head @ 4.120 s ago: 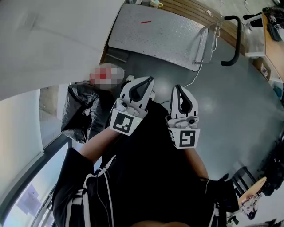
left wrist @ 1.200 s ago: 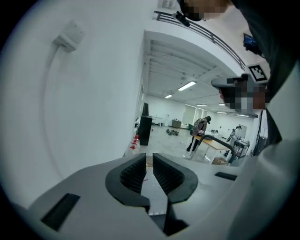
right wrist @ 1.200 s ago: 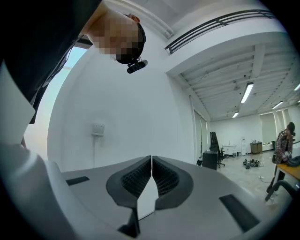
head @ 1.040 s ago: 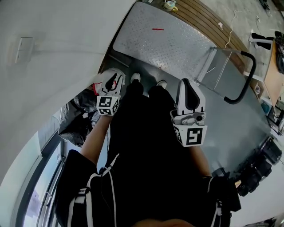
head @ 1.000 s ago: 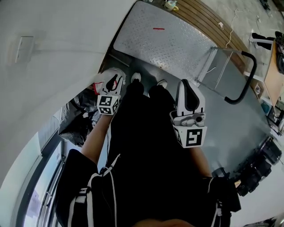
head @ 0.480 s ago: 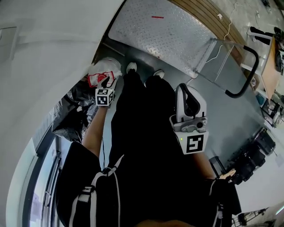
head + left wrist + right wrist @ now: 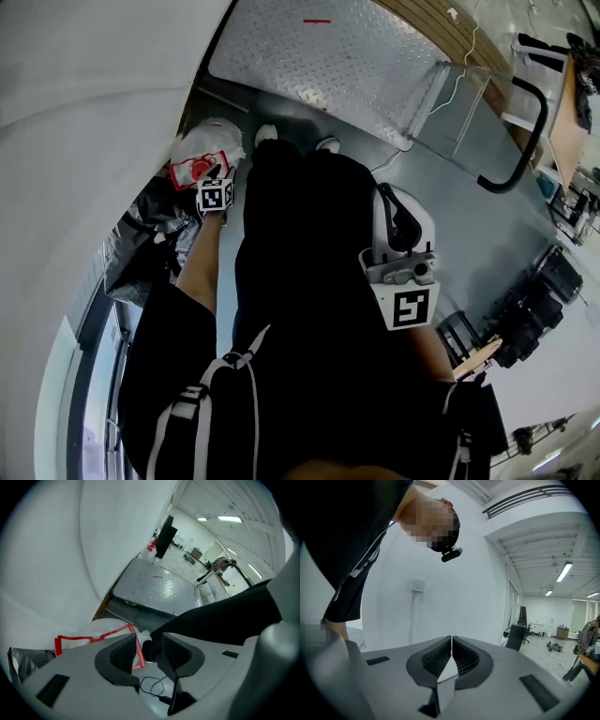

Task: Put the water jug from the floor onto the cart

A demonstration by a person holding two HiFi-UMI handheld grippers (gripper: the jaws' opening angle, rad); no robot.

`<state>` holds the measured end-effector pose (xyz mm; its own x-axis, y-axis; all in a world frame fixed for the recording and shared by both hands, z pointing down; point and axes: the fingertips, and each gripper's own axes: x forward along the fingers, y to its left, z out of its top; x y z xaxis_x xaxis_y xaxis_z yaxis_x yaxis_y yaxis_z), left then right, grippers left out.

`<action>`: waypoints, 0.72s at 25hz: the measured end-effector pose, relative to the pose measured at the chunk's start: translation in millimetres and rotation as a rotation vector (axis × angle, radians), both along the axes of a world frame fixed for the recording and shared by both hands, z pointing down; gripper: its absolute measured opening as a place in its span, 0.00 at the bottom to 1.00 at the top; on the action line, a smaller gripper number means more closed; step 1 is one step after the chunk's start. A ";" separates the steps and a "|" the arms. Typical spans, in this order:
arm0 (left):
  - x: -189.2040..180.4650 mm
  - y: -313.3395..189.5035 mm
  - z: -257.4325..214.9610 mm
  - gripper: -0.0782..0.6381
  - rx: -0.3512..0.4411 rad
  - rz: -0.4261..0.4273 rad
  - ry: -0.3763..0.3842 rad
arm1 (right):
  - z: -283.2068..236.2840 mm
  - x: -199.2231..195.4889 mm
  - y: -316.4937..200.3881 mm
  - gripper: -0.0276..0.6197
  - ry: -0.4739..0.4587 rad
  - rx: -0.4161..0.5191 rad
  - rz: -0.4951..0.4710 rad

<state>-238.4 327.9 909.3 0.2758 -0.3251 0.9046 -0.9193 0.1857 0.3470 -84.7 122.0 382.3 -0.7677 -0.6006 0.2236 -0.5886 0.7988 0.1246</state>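
Left gripper (image 7: 214, 176) (image 7: 149, 644): hanging low, released; its jaws have just been opening, with nothing pinched between them.
Right gripper (image 7: 394, 202) (image 7: 451, 641): staying out of it, clenched on nothing.
Translucent white plastic water jug (image 7: 202, 150) (image 7: 110, 626): sitting on the grey floor (image 7: 441, 197), just beyond the left gripper.
Silver diamond-plate cart (image 7: 319, 66) (image 7: 154, 585): standing near the jug.
Writing: the jug is showing a red label (print too small to read).

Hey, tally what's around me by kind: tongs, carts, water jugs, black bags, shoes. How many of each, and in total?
Tongs: 2, left tongs (just been opening, gripping nothing) and right tongs (shut)
Cart: 1
Water jug: 1
Black bag: 1
Shoes: 2
Total: 7
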 end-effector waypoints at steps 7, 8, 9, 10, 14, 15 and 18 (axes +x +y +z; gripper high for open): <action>-6.3 18.8 38.2 0.34 -0.072 -0.079 0.013 | 32.0 9.0 5.7 0.07 0.036 -0.058 0.009; -7.9 19.6 40.9 0.34 -0.074 -0.088 0.018 | 35.8 10.3 5.5 0.07 0.039 -0.075 0.015; -8.2 20.1 44.7 0.34 -0.076 -0.091 0.025 | 39.7 11.4 5.9 0.07 0.046 -0.090 0.019; -7.1 20.0 50.1 0.34 -0.077 -0.089 0.034 | 43.3 11.8 6.6 0.07 0.054 -0.103 0.021; -10.0 6.7 68.9 0.34 -0.086 -0.085 0.045 | 53.1 2.5 9.0 0.07 0.068 -0.121 0.007; -11.8 3.0 71.1 0.34 -0.084 -0.087 0.045 | 54.7 -0.5 10.2 0.07 0.067 -0.124 0.002; -7.4 0.1 78.9 0.33 -0.090 -0.079 0.079 | 60.7 -4.6 14.5 0.07 0.071 -0.141 -0.006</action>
<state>-245.9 328.0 988.1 0.3238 -0.2674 0.9076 -0.8711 0.2901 0.3962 -89.2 136.5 442.9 -0.7506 -0.5546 0.3591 -0.5772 0.8150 0.0522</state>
